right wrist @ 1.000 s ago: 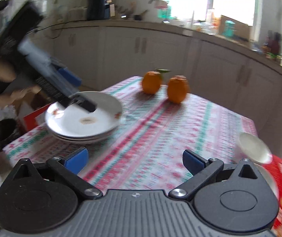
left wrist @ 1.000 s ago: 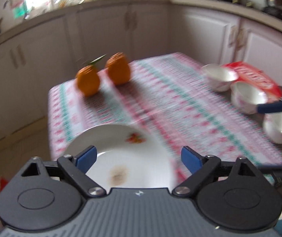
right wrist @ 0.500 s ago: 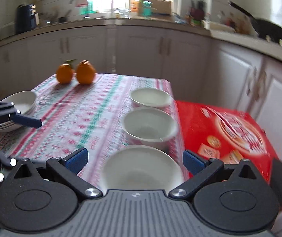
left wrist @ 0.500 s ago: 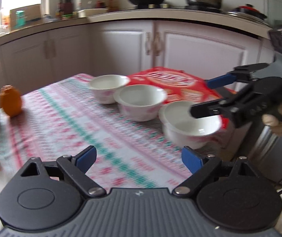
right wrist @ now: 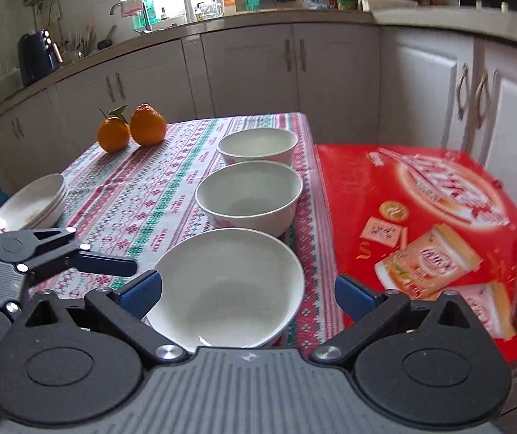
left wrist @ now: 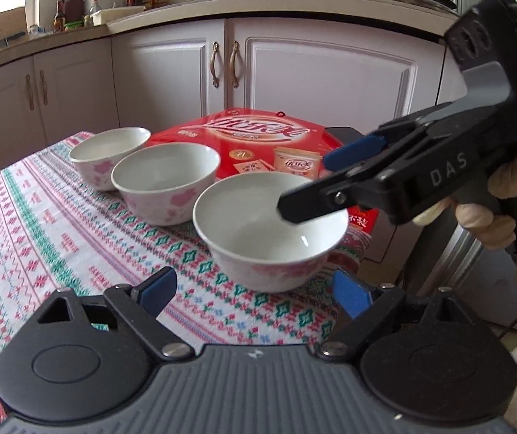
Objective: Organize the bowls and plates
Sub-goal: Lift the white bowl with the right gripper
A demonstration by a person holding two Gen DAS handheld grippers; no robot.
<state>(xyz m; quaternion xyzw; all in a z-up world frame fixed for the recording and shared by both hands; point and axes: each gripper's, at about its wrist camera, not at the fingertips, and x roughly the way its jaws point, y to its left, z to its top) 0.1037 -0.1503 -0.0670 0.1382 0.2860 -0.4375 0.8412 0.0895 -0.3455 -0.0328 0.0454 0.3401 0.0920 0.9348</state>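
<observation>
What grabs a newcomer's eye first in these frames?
Three white bowls in a row along the patterned tablecloth's edge, beside a bright red box. The right tool hangs open over the nearest bowl. Two oranges sit at the far end, stacked plates left.

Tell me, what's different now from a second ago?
Both grippers swung away from the stacked plates toward the row of three bowls. The right gripper now hangs open over the nearest bowl, and the left gripper faces it, open. Nothing was picked up; bowls, plates and oranges stayed put.
</observation>
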